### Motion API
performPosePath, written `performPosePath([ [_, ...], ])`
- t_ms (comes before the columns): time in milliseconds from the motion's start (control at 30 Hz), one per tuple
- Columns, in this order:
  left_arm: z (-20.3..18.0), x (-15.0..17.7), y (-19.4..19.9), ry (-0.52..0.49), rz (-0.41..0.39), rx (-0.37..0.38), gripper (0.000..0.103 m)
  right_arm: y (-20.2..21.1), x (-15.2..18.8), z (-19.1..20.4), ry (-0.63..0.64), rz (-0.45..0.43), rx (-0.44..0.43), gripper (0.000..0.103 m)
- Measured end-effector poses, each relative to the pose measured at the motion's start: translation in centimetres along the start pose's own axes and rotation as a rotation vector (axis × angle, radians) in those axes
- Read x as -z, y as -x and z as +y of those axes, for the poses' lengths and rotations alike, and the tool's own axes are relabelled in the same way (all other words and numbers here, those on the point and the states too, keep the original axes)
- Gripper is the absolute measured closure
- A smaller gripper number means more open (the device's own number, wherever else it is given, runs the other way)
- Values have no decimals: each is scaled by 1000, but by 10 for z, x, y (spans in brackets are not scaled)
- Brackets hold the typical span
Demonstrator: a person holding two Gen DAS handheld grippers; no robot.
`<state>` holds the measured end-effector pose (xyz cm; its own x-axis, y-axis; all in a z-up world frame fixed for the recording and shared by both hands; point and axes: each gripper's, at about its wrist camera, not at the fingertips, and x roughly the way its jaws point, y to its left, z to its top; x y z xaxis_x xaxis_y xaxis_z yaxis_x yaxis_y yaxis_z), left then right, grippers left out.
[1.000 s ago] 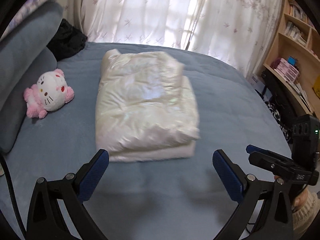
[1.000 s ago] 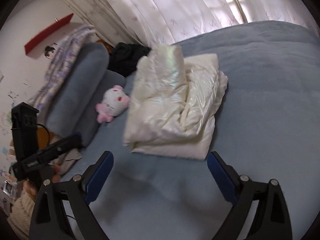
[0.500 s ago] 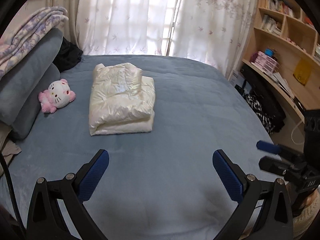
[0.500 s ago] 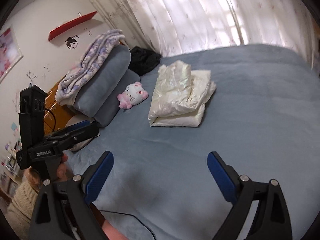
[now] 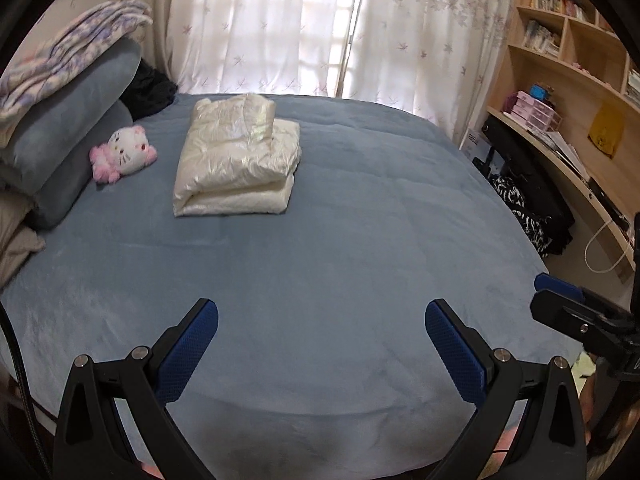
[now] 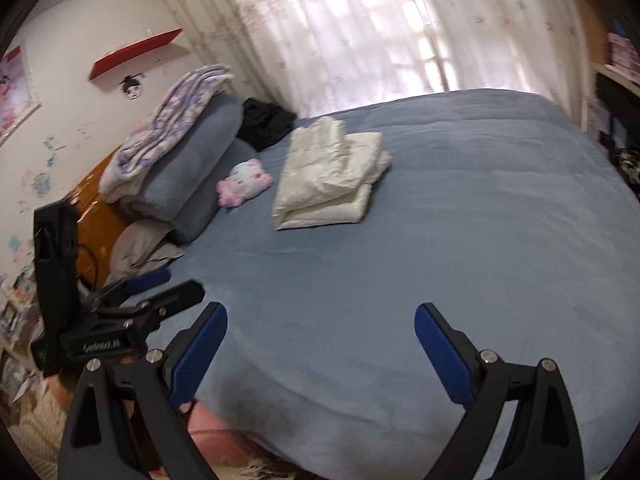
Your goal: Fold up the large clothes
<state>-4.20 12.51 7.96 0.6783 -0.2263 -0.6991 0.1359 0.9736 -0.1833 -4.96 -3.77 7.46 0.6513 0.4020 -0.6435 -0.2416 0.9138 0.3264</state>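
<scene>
Both grippers have pulled well back from the bed (image 5: 360, 240) over the last second. Left gripper (image 5: 322, 336) and right gripper (image 6: 320, 338): jaws wide open, empty. Cream padded garment (image 5: 236, 160) sits folded in a stack near the plush toy (image 5: 122, 152), untouched. Fold looks done. No containers in play.

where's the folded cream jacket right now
The folded shiny cream puffer jacket lies on the blue bed cover, toward the far left in both wrist views, just right of the pink-and-white plush cat toy by the grey pillows.
</scene>
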Motion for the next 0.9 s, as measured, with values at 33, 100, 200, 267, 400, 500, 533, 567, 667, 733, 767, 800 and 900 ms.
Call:
performPosePath([
  [33, -3, 6, -4, 7, -1, -9, 0, -2, 6, -4, -10, -4, 23, 8],
  [100, -9, 17, -11, 9, -5, -32, 1, -5, 14, -8, -22, -12, 52, 8],
  [200, -22, 34, -25, -3, -7, -73, 1, -12, 29, -14, -25, -17, 130, 8],
  [267, -27, 41, -31, -6, -3, -98, 1, -16, 36, -16, -27, -9, 157, 8],
  [400, -40, 52, -37, -11, 8, -106, 0, -17, 51, -16, -4, -9, 220, 8],
  [500, -50, 58, -35, -33, -6, -150, 1, -14, 58, -17, 22, -28, 269, 8],
  [533, -53, 60, -34, -35, -10, -158, 1, -13, 61, -18, 22, -34, 280, 8],
  [567, -53, 60, -34, -33, -12, -159, 1, -12, 62, -19, 21, -36, 285, 8],
  [667, -56, 63, -33, -25, -5, -161, 1, -7, 66, -23, 8, -45, 293, 8],
  [733, -57, 65, -32, -22, -4, -161, 1, -4, 68, -24, 8, -55, 298, 8],
  [767, -58, 65, -32, -22, -3, -163, 1, -3, 69, -24, 11, -60, 302, 8],
  [800, -59, 66, -32, -20, -1, -165, 1, -2, 69, -24, 12, -63, 304, 8],
  [900, -59, 67, -31, -16, 1, -172, 1, 0, 70, -25, 6, -61, 309, 8],
])
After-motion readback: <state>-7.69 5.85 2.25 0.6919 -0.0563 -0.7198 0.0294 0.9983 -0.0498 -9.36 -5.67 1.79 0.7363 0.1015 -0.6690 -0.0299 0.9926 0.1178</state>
